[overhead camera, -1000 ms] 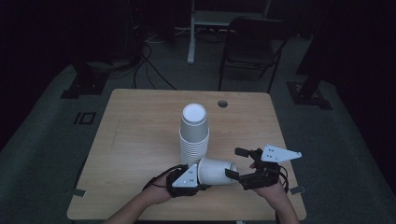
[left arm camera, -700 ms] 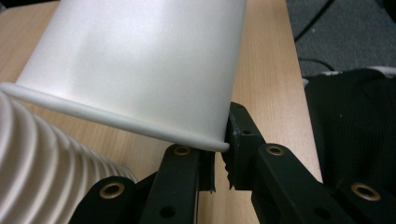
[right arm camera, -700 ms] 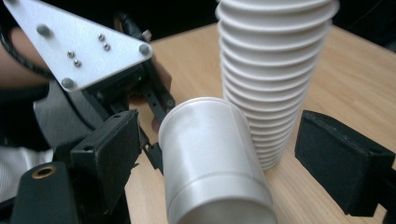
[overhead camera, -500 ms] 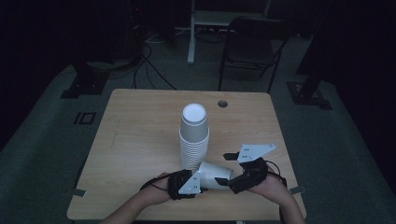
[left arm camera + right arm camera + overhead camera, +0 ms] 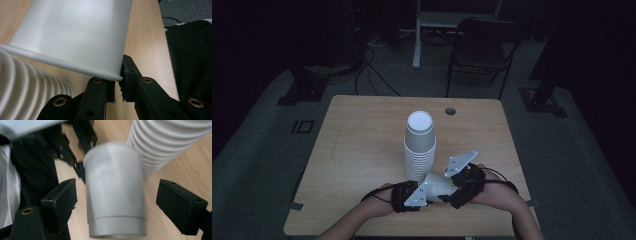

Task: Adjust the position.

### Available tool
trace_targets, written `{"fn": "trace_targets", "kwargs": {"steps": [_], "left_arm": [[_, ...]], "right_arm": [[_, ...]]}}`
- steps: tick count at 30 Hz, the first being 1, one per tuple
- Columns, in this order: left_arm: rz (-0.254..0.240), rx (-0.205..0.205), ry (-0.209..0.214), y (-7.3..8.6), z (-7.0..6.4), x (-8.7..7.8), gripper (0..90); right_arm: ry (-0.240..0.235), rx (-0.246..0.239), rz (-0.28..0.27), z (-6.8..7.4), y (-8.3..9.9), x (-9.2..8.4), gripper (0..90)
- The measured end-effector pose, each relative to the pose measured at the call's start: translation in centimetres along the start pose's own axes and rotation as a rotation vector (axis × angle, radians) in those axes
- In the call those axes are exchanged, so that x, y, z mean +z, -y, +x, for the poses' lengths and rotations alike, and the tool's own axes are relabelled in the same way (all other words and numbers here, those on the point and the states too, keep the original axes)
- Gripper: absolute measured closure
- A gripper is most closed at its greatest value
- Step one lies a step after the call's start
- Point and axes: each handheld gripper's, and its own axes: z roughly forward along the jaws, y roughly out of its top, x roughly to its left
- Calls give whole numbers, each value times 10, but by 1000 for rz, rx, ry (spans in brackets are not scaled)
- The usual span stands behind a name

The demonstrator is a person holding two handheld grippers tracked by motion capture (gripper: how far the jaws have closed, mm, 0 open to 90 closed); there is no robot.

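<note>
left gripper view: the paper cup (image 5: 75,35) is pinched at its rim by the left gripper (image 5: 118,87); the right gripper (image 5: 115,200) is held wide open around it.

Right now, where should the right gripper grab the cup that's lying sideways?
Around the cup body, near its closed bottom end. The left gripper pinches the rim, so that end is taken. The right gripper has its jaws open on both sides of the smooth round wall, so closing from the two sides looks best.

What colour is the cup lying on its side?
White. The cup shows best in the left gripper view, a plain, pale white with no pattern.
</note>
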Motion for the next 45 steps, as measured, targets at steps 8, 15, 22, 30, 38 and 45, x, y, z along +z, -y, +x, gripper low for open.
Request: {"fn": "trace_targets", "kwargs": {"steps": [8,15,22,30,38,45], "left_arm": [[-3,3,5,-2,-1,2,837],[-8,10,-2,-4,-1,0,837],[-7,7,-4,-3,-1,0,837],[-18,-27,-24,0,0,-1,817],[-49,-108,-51,17,8,-15,656],[-94,-163,-66,26,10,-22,657]], "right_arm": [[-16,-28,134,1,-10,18,176],[-27,-14,213,-2,-12,34,164],[-47,-3,227,-6,-12,40,157],[-35,1,177,-6,-8,38,180],[16,85,81,-20,14,24,183],[112,229,-241,-25,47,-3,186]]}}
